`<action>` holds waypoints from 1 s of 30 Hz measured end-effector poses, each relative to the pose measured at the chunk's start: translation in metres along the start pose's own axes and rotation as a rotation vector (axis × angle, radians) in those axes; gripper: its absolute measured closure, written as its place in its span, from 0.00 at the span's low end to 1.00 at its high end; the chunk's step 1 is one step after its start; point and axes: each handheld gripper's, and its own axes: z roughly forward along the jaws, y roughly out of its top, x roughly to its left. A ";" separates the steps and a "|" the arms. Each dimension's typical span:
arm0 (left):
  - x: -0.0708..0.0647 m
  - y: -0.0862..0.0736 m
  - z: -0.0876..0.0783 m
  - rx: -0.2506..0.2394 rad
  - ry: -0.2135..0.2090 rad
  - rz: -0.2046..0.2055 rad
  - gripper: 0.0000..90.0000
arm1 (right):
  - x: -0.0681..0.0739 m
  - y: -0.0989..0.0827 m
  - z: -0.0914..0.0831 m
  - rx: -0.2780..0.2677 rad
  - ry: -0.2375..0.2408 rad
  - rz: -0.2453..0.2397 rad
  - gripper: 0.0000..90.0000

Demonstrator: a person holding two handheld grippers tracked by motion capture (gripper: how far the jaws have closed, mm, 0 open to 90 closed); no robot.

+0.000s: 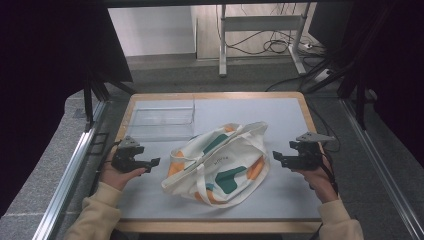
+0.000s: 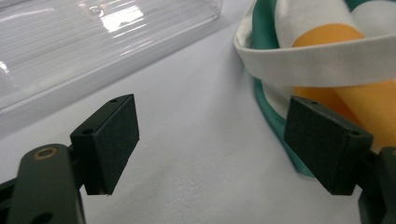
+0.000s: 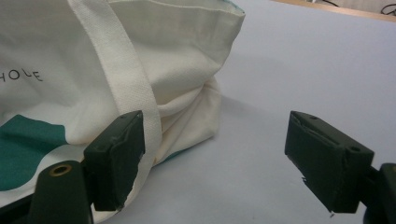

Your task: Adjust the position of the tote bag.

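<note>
A cream tote bag [image 1: 220, 162] with green and orange patches lies crumpled in the middle of the table. My left gripper [image 1: 155, 162] rests just left of the bag, open, its jaws pointing at the cloth. The left gripper view has those jaws [image 2: 212, 144] wide apart over bare mat, with the bag's strap and orange patch [image 2: 327, 51] just ahead on the right. My right gripper [image 1: 276, 156] stands just right of the bag, open and empty. In the right gripper view [image 3: 212, 161] the bag's side and a handle strap [image 3: 126, 79] lie close before the left jaw.
A clear plastic tray [image 1: 162, 119] sits at the back left of the pale mat [image 1: 280, 120], also seen in the left gripper view [image 2: 84, 42]. The table's wooden rim [image 1: 215, 226] frames the mat. Metal rails run along both sides; cables and a stand lie beyond.
</note>
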 end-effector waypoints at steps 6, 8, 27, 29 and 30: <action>-0.005 0.002 -0.001 -0.017 -0.020 -0.010 0.25 | 0.000 0.000 0.004 0.012 0.034 -0.013 0.23; -0.006 0.001 -0.003 -0.014 -0.023 -0.005 0.26 | -0.001 0.000 0.005 0.015 0.038 -0.017 0.23; -0.040 0.021 -0.043 -0.083 -0.124 0.036 0.31 | 0.004 0.003 0.008 0.033 0.033 -0.040 0.24; -0.043 0.023 -0.046 -0.088 -0.135 0.043 0.31 | 0.004 0.003 0.007 0.030 0.029 -0.038 0.24; -0.048 0.025 -0.050 -0.093 -0.149 0.059 0.31 | 0.004 0.003 0.007 0.028 0.029 -0.035 0.24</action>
